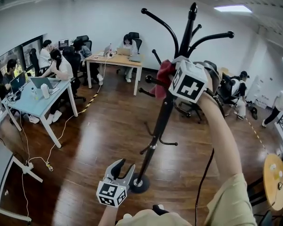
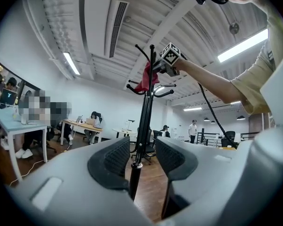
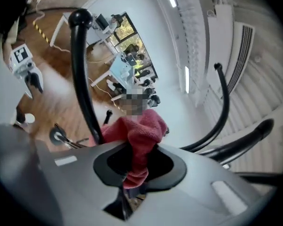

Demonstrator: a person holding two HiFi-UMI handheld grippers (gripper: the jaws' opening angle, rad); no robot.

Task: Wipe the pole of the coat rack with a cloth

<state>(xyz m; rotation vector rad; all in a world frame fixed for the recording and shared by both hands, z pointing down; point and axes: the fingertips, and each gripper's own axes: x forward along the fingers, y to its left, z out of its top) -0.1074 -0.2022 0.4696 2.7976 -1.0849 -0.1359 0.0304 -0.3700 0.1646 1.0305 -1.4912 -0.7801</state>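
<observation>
The black coat rack pole [image 1: 161, 121] rises from a round base [image 1: 139, 184] to curved hooks [image 1: 160, 25] at the top. My right gripper [image 1: 173, 78] is raised high and shut on a red cloth [image 1: 164, 74], which lies bunched against the upper pole just under the hooks. In the right gripper view the cloth [image 3: 137, 133] fills the jaws of the right gripper [image 3: 137, 161] and touches the pole [image 3: 83, 79]. My left gripper [image 1: 122, 166] is low near the base, open and empty. In its own view the left gripper [image 2: 137, 160] has the pole [image 2: 142, 121] lined up between its jaws.
People sit at a light blue desk [image 1: 35, 105] on the left and a wooden desk [image 1: 115, 60] at the back. Office chairs [image 1: 226, 91] stand behind the rack. A round wooden table [image 1: 276, 181] is at the right edge. White cables [image 1: 47, 157] trail on the wooden floor.
</observation>
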